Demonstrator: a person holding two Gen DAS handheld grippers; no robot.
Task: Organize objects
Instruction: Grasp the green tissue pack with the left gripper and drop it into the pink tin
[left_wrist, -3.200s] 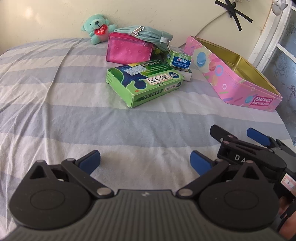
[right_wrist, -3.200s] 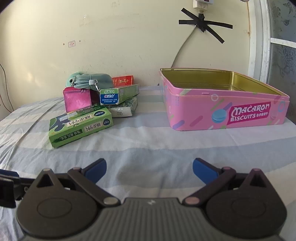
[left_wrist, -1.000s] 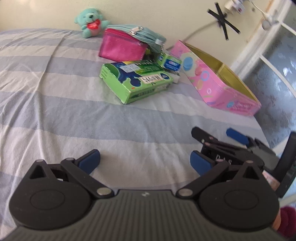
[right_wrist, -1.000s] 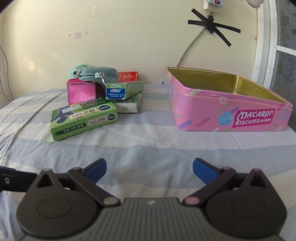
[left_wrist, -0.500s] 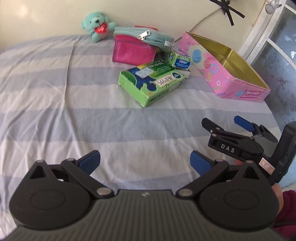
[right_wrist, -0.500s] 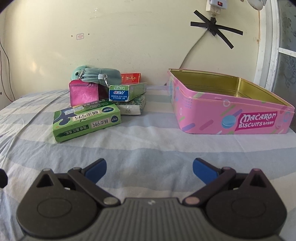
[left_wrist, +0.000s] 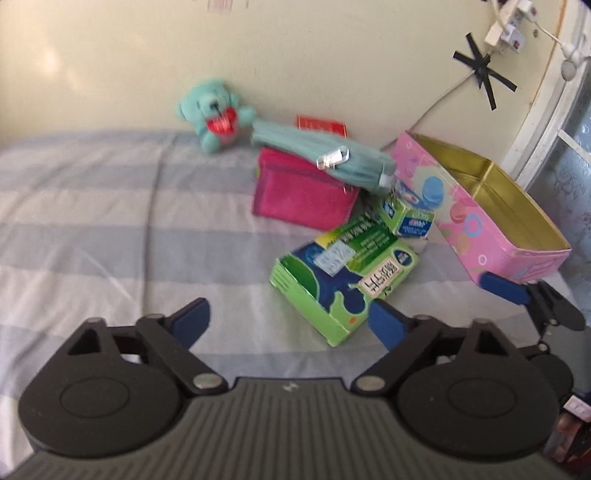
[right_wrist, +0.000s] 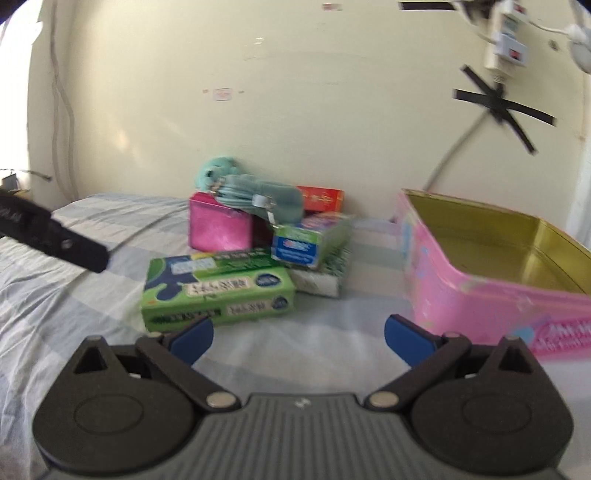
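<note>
A pile of objects lies on the striped bed: a big green box (left_wrist: 343, 284) (right_wrist: 218, 291), a small green-and-blue box (left_wrist: 406, 216) (right_wrist: 306, 240), a magenta pouch (left_wrist: 303, 192) (right_wrist: 218, 229) with a teal zip pouch (left_wrist: 325, 155) (right_wrist: 258, 199) on it, a red box (right_wrist: 321, 199) and a teal bear (left_wrist: 214, 114). An open, empty pink biscuit tin (left_wrist: 480, 210) (right_wrist: 491, 269) stands to their right. My left gripper (left_wrist: 290, 321) is open and empty, just short of the big green box. My right gripper (right_wrist: 299, 339) is open and empty, in front of that box and the tin.
A white tissue pack (right_wrist: 321, 280) lies under the small box. The wall stands right behind the pile, with a taped cable (right_wrist: 502, 107) and a power strip (left_wrist: 506, 29). A window frame (left_wrist: 546, 110) borders the bed on the right.
Both grippers have moved forward toward the pile, which now looks much closer. The left one has also swung left of the green box. Both stay open.
</note>
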